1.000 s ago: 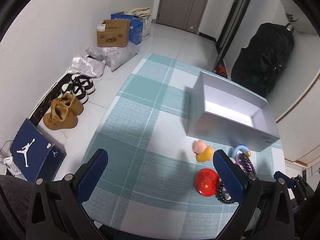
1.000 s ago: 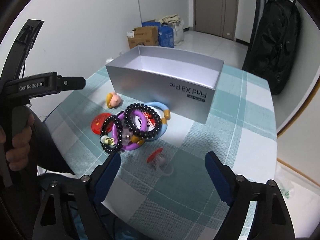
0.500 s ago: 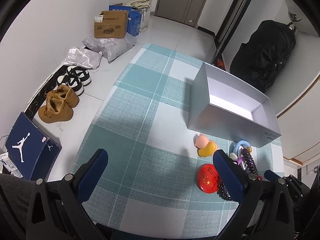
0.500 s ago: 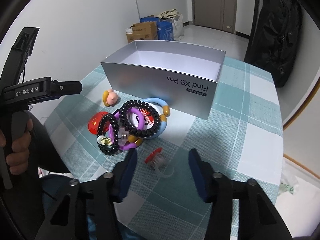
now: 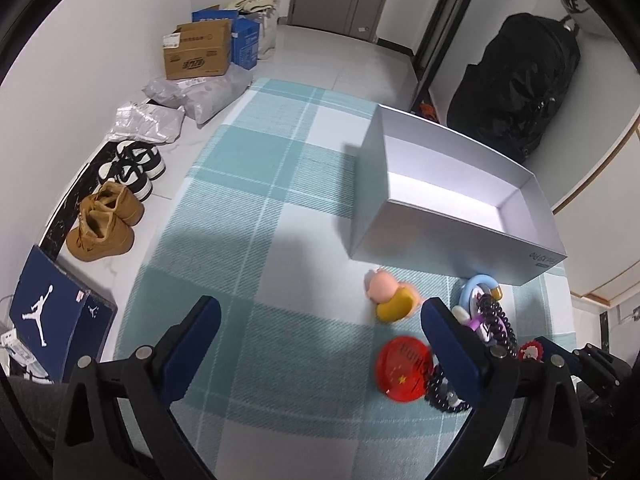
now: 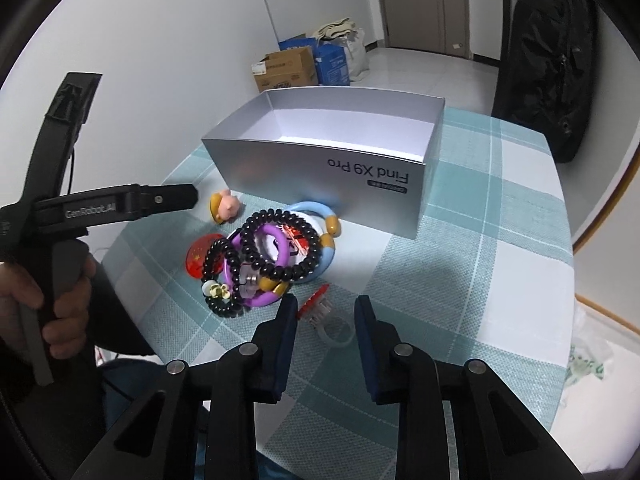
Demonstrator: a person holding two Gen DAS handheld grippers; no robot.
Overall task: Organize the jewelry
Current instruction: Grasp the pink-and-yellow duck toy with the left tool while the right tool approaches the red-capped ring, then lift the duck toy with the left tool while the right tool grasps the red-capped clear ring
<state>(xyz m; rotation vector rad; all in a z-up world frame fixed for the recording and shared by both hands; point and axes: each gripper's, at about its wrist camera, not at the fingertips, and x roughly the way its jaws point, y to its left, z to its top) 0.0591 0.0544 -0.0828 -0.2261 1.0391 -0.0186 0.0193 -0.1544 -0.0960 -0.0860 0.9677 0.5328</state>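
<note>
Lying heaped just in front of the silver box: bracelets touching. Hovering before the heap, right gripper half open, straddling a clear ring, gripping nothing. Hanging left of the box, left gripper gaping wide, holding nothing.

You have the open box standing toward the far side of the tablecloth. Directly in front of its near wall lies the heap of bracelets, with the pig figure to the left of the heap and the round badge at its left edge. Nearer you than the heap, the clear ring lies between your right gripper fingers.
</note>
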